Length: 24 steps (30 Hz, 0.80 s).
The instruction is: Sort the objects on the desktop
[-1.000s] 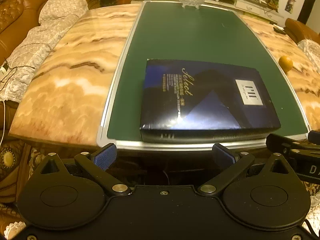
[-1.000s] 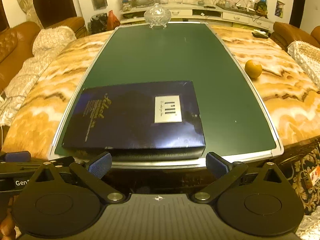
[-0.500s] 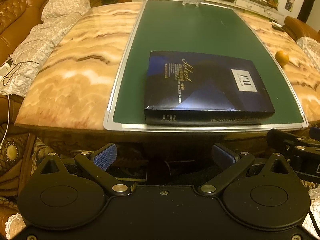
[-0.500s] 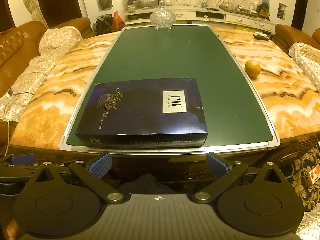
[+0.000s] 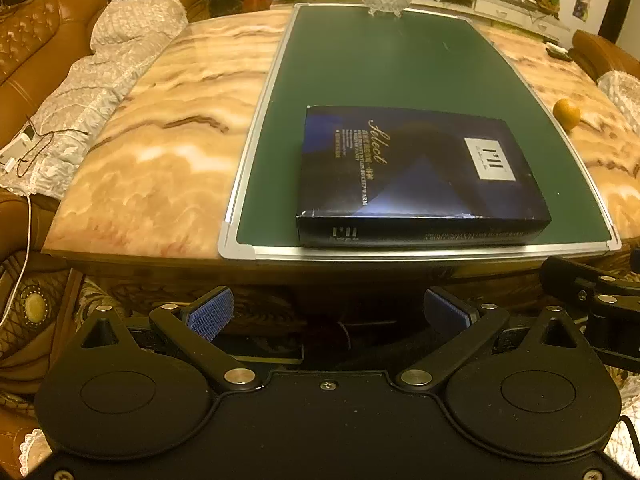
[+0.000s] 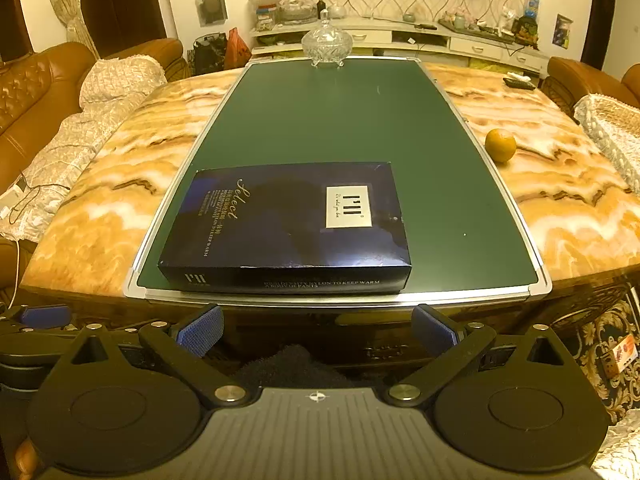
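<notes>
A flat dark blue box (image 5: 416,172) with a white label lies at the near end of a green board (image 5: 400,64) on the marble table; it also shows in the right wrist view (image 6: 288,224). An orange (image 6: 500,145) sits on the marble right of the board, also in the left wrist view (image 5: 566,114). A lidded glass bowl (image 6: 326,44) stands at the board's far end. My left gripper (image 5: 328,314) is open and empty, below and in front of the table edge. My right gripper (image 6: 316,330) is open and empty, likewise off the table.
The marble table (image 6: 560,184) is flanked by brown leather sofas (image 6: 36,96) with lace covers. A dark remote (image 6: 519,83) lies at the far right. A white cabinet (image 6: 440,40) with clutter stands behind. The right gripper's arm (image 5: 592,292) shows in the left wrist view.
Both grippers have drawn back from the table and away from the box, which now looks smaller and farther. Both stay open. Nothing on the table has moved.
</notes>
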### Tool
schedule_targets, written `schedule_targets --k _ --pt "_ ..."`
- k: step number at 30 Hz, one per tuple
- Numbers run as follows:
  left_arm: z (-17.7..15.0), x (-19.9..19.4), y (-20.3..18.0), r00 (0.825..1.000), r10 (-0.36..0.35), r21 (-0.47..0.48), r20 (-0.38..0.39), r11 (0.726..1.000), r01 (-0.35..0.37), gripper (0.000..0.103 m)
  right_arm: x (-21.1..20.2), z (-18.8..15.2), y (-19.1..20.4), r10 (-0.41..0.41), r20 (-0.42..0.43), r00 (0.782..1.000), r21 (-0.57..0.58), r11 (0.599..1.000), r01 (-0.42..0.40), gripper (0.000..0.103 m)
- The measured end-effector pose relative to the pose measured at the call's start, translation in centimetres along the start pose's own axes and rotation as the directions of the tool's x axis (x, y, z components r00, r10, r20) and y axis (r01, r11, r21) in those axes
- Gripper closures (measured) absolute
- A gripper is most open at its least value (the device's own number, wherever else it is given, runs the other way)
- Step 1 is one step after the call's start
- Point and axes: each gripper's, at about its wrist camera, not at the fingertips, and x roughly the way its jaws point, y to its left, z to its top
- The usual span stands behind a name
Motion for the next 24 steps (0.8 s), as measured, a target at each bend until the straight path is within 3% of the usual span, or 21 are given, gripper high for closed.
schedule_targets --k 24 --pt "-0.02 0.54 -0.45 1.0 -0.002 -0.002 -0.018 1.0 0.002 0.0 0.24 -0.23 -0.4 -0.019 -0.008 1.0 0.002 1.0 0.019 0.0"
